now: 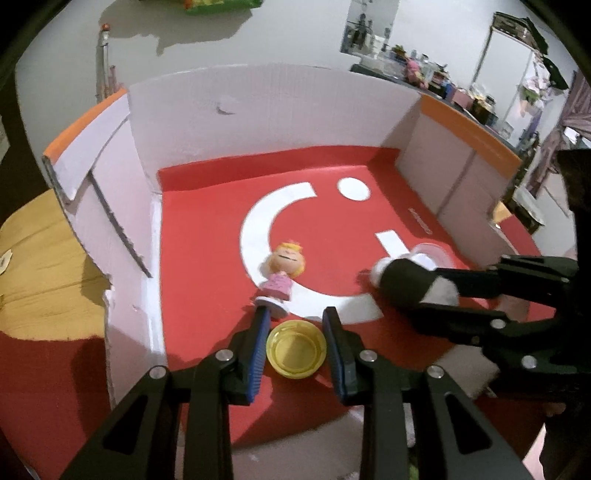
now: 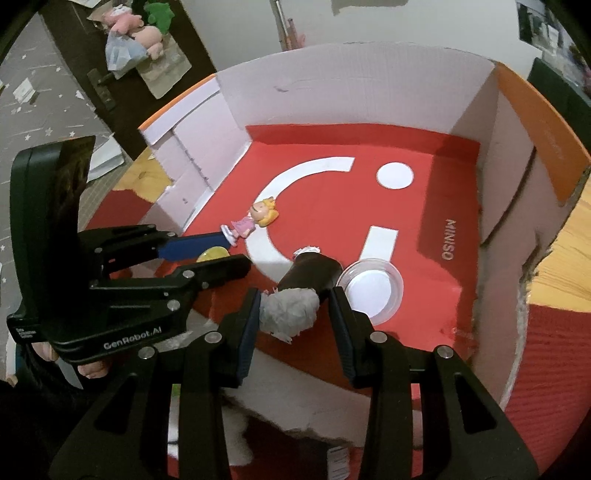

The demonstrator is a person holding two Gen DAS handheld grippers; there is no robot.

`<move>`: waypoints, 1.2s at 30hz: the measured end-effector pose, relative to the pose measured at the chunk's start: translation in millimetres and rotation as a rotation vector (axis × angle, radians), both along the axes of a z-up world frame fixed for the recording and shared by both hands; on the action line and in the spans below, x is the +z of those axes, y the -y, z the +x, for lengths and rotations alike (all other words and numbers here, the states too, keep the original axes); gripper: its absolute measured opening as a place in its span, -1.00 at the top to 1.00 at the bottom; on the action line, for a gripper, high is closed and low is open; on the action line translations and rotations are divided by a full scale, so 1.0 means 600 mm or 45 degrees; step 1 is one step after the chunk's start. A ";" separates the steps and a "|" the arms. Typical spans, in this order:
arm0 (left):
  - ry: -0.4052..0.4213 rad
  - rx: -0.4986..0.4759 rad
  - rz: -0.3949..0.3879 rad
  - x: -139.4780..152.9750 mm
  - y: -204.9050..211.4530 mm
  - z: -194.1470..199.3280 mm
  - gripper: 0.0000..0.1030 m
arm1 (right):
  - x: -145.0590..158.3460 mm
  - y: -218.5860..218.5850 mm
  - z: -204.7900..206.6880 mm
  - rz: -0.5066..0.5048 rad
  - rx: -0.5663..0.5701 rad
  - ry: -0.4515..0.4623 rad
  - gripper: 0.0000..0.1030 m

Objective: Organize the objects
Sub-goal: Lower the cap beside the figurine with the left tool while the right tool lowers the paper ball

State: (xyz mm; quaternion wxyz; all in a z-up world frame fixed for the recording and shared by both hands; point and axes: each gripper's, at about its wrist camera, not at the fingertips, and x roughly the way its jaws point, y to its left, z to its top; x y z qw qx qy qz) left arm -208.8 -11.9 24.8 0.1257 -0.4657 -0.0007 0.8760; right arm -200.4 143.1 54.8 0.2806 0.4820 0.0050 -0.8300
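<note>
A yellow dish (image 1: 296, 353) lies on the red floor of the cardboard box (image 1: 229, 122), between the open fingers of my left gripper (image 1: 297, 319). A blonde doll in a pink dress (image 1: 281, 275) lies just beyond the left fingertip; it also shows in the right wrist view (image 2: 255, 218). My right gripper (image 2: 295, 301) is open around a black and grey plush toy (image 2: 299, 291), which shows in the left wrist view (image 1: 410, 282) too. A clear dish (image 2: 373, 290) lies right of the plush.
The box has white walls with orange rims (image 2: 543, 133) and a red floor with a white logo (image 2: 394, 175). A wooden table (image 1: 40, 266) and red cloth (image 2: 554, 369) lie around it. Pink plush toys (image 2: 138, 31) sit far off.
</note>
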 end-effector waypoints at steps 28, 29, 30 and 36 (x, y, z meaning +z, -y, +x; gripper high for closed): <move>-0.054 0.045 -0.001 -0.003 0.002 -0.004 0.39 | -0.015 0.002 0.008 0.052 -0.037 -0.065 0.26; -0.054 0.044 -0.002 -0.003 0.002 -0.003 0.38 | -0.015 0.002 0.008 0.050 -0.036 -0.065 0.26; -0.053 0.045 -0.002 -0.003 0.002 -0.004 0.36 | -0.014 0.001 0.009 0.044 -0.035 -0.065 0.26; -0.063 0.032 -0.003 0.000 -0.003 0.000 0.04 | -0.009 0.000 0.013 0.030 -0.031 -0.070 0.18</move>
